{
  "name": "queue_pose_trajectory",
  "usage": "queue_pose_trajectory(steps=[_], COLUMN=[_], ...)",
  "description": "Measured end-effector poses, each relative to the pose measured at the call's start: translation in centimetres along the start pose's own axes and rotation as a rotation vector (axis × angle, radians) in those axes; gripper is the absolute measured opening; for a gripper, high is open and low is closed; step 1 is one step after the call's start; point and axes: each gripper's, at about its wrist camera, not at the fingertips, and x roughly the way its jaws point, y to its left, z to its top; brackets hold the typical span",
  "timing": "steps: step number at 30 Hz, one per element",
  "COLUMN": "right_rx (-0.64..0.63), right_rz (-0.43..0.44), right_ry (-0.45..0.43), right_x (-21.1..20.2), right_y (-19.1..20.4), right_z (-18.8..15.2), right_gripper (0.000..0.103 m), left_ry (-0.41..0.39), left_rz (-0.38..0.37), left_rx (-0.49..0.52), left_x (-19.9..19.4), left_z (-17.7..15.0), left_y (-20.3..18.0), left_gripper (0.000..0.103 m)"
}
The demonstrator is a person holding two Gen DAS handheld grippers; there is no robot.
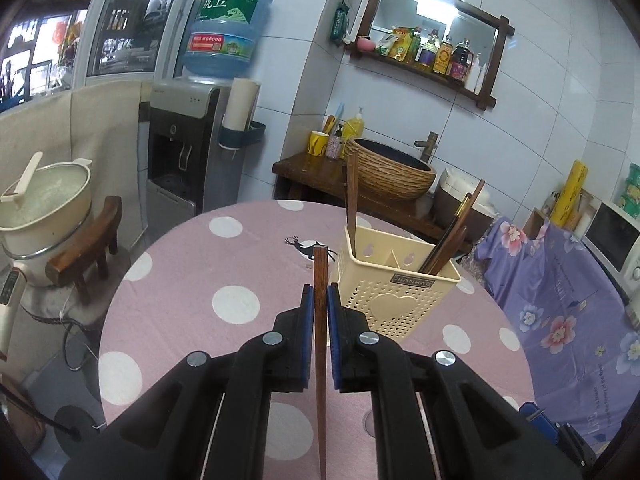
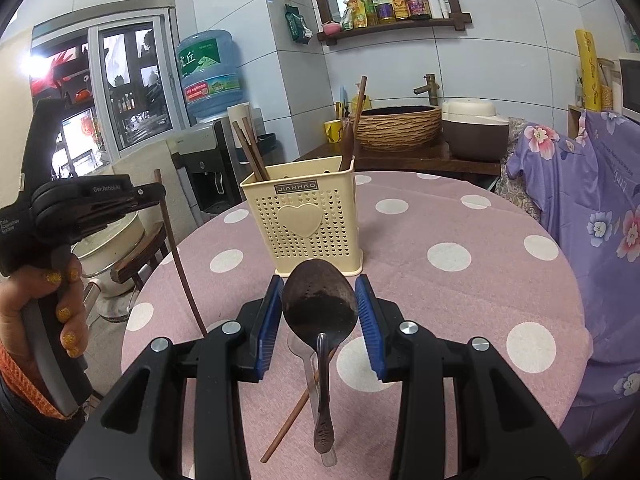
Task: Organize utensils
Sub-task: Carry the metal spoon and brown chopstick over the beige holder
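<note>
While left tongs (image 1: 319,300) pinch one wooden chopstick (image 1: 319,320) upright above the bench (image 1: 180,280), right tongs (image 2: 320,312) clasp a dark spoon (image 2: 319,306) near the cream caddy (image 2: 304,220). Risk: the thin chopstick may swivel and miss its compartment.

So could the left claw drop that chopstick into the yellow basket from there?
Probably yes: the left claw grips the chopstick upright, the basket stands just ahead with its near compartment open, nothing between.
</note>
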Motion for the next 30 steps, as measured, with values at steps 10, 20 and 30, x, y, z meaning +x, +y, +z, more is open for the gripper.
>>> queue_pose_trajectory(steps=[10, 20, 30], right_rx=[0.004, 0.010, -0.001], right_rz=[0.007, 0.009, 0.030], right_ry=[0.000, 0.010, 0.012], right_x=[0.5, 1.4, 2.1], right_y=[-0.1, -0.3, -0.2], right_z=[0.6, 1.2, 2.9], right_gripper=[0.038, 0.038, 0.038], left_ry=[-0.030, -0.049, -0.057], left_rz=[-0.019, -0.026, -0.046], left_rx=[0.000, 0.008, 0.027], left_x=[-1.0, -1.0, -1.5], left_z=[0.4, 1.3, 2.7], left_y=[0.5, 0.4, -0.2], left_gripper=[0.008, 0.008, 0.008])
